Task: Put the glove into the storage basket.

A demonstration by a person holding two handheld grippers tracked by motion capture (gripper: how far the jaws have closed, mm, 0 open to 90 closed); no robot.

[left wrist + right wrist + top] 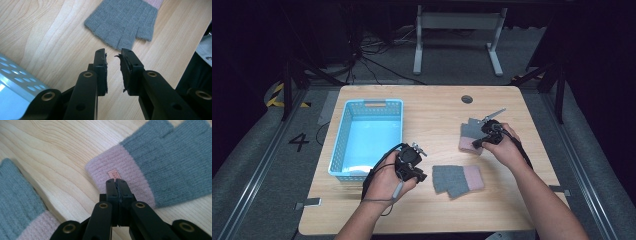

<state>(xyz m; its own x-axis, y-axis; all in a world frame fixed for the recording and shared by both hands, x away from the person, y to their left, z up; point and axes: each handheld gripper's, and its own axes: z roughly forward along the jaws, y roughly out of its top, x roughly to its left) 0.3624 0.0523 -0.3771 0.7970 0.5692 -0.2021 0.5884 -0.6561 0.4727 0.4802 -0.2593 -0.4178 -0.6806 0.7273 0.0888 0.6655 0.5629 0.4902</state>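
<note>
Two gloves lie on the table (377,210), and each gripper sits at one of them, so these are the risks as I judge them:

1. Your right gripper (116,180) has its jaws pressed together with nothing between them, the tips hovering over or touching the pink cuff of the far glove (155,167), just below its small label (113,174). If you push down like this, you will likely shove or bunch the cuff instead of catching it. You would need to spread the jaws first.

2. Your left gripper (113,53) has its jaws slightly apart and empty, aimed at the finger ends of the near glove (123,21) but not touching them. That gap is narrow; a soft knit edge may slide off one pad rather than enter between them.

3. A pad lining on the left gripper looks frayed and curling at its edge. Loose lining could snag the knit and drag the glove when you let go.

4. A grip on the fingertips alone would let the glove hang long and swing, and it could catch on the rim of the blue basket (343,131), which stands just left of your left hand (387,182).

5. In the high view the gloves lie well apart, the near glove in front of you and the far one under your right hand (507,147). Cables trailing from both grippers could sweep across a glove as you move.
</note>
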